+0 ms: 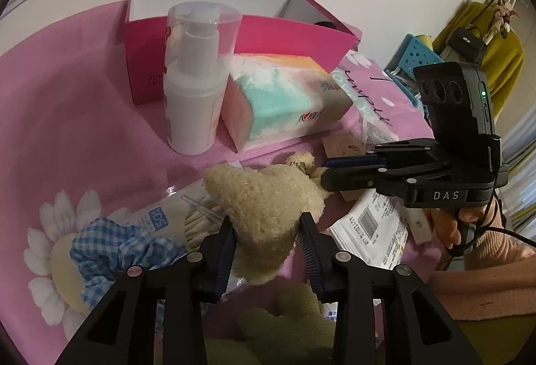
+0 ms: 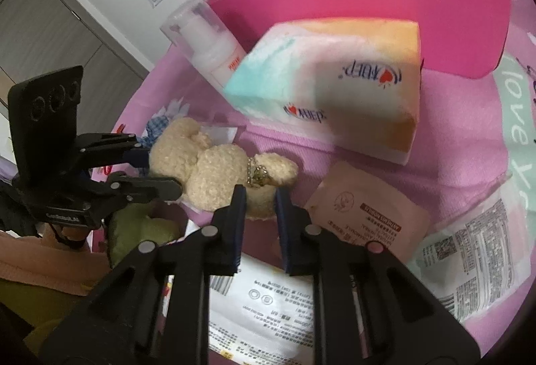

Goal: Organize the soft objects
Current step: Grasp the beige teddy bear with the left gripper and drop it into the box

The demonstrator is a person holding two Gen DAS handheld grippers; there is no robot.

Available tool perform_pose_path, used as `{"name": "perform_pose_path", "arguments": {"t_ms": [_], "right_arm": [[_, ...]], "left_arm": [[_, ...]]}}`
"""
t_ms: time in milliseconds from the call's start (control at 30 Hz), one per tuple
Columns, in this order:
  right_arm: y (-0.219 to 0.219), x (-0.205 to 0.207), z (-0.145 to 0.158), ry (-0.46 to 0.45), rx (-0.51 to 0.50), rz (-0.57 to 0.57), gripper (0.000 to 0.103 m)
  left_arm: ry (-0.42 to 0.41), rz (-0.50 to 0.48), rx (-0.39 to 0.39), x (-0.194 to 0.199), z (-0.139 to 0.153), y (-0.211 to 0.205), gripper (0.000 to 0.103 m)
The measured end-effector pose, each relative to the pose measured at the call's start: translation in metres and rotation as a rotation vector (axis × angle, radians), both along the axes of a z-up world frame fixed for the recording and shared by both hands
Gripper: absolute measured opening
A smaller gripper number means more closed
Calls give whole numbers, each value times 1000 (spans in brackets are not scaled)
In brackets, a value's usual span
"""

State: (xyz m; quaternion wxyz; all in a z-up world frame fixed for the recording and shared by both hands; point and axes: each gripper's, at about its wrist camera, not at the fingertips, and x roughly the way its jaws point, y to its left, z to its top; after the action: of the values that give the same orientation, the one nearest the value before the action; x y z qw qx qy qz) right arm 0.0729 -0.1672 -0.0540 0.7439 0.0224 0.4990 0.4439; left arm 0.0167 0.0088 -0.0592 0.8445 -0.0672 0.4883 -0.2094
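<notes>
The cream plush bear (image 2: 214, 164) lies on its side on the pink cloth (image 1: 83, 117), in front of the pastel tissue pack (image 1: 288, 97), nearer the cameras. Its long axis runs roughly crosswise in the right wrist view: the rounded end sits toward the other gripper on the left, and the end with the small bead chain (image 2: 255, 172) points right. Both grippers are on it, one at each end.

The left gripper (image 1: 268, 231) has its pads pinched against the fuzzy body, the plush bulging up between them. The right gripper (image 2: 259, 200) is nipped in narrow on the chain end; its pads look to be squeezing the plush there, though the fur hides the exact contact.

Left of the tissue pack, and touching it, stands the white pump bottle (image 1: 194, 90), upright with a clear cap. Behind the pack sits the open magenta box (image 1: 268, 36). Well in front of the pack, beside the bear, lies a blue gingham scrunchie (image 1: 110, 251) next to a bag of cotton swabs (image 1: 187, 221). A green plush (image 1: 278, 324) lies below the left gripper's jaws. To the pack's right front lies a tan sachet (image 2: 365, 214), with printed white packets (image 2: 475, 251) further out.
</notes>
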Motion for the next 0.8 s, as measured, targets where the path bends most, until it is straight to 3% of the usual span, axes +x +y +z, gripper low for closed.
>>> {"name": "perform_pose_path", "arguments": {"t_ms": [467, 800], "right_arm": [[-48, -9, 62, -151, 101, -90, 19], [-49, 28, 111, -281, 157, -166, 19]], "left_arm": [[-147, -42, -19, 4, 53, -11, 37], [-271, -25, 32, 48, 103, -15, 37]]}}
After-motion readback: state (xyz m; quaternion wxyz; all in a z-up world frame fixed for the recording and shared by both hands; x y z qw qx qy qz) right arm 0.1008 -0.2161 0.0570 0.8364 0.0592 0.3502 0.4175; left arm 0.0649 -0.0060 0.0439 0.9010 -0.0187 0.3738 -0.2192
